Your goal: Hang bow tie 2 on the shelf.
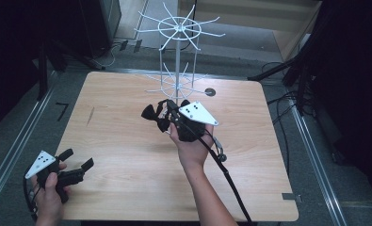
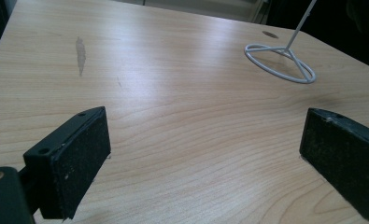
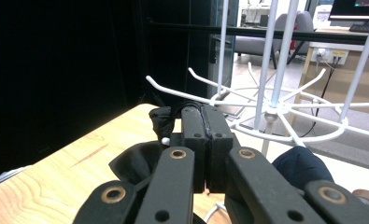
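No legible brands or writing. R gripper, mid-table just near of white wire rack: jaws pressed together on black cloth item, which bulges left of and beyond the jaws, by the rack's lower hooks. L gripper, near-left corner of light wood table: jaws wide, nothing between; dark room, cables on floor.

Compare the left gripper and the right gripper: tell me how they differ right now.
The left gripper is open and holds nothing; the right gripper is shut on a black fabric piece. The left sits at the table's near-left corner; the right is raised beside the white wire rack. Both are black and hand-held.
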Demonstrator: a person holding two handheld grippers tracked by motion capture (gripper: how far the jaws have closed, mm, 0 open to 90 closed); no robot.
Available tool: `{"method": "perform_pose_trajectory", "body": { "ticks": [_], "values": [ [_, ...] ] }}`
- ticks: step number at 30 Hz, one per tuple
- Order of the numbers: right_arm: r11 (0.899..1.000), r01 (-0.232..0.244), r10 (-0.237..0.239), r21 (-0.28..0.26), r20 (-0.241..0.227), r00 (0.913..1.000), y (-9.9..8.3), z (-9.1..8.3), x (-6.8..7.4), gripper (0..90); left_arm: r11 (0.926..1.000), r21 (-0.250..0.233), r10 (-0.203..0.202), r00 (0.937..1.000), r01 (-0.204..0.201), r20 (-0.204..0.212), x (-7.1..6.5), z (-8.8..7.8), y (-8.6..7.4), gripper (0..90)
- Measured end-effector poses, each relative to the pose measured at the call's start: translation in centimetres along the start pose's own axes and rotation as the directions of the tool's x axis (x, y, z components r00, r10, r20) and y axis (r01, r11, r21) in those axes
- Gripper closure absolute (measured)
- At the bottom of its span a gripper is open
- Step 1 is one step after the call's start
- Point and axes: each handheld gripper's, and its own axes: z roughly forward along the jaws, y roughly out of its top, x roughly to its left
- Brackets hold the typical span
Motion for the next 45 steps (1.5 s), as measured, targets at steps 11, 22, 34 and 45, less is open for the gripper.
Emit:
{"method": "perform_pose_trajectory", "body": {
  "ticks": [11, 22, 34, 45],
  "values": [
    [1.000, -0.019, 0.018, 0.007, 0.031, 0.9994, -0.2, 0.7, -0.6, 90.0, 1.0000, -0.001, -0.002, 1.0000, 0.002, -0.001, 0.0, 0.0, 0.0, 2.8],
    [0.999, -0.021, 0.019, 0.035, 0.046, 0.9988, -0.8, 1.4, -0.8, 90.0, 1.0000, -0.001, -0.002, 1.0000, 0.002, 0.000, 0.0, 0.0, 0.0, 2.8],
    [0.999, -0.022, 0.020, 0.037, 0.055, 0.9983, -1.3, 1.5, -1.0, 90.0, 1.0000, -0.001, -0.002, 1.0000, 0.002, 0.000, 0.0, 0.0, 0.0, 2.8],
    [0.999, -0.023, 0.021, 0.031, 0.060, 0.9980, -1.9, 1.2, -1.3, 90.0, 1.0000, -0.001, -0.001, 1.0000, 0.001, 0.000, 0.0, 0.0, 0.0, 2.8]
  ]
}}
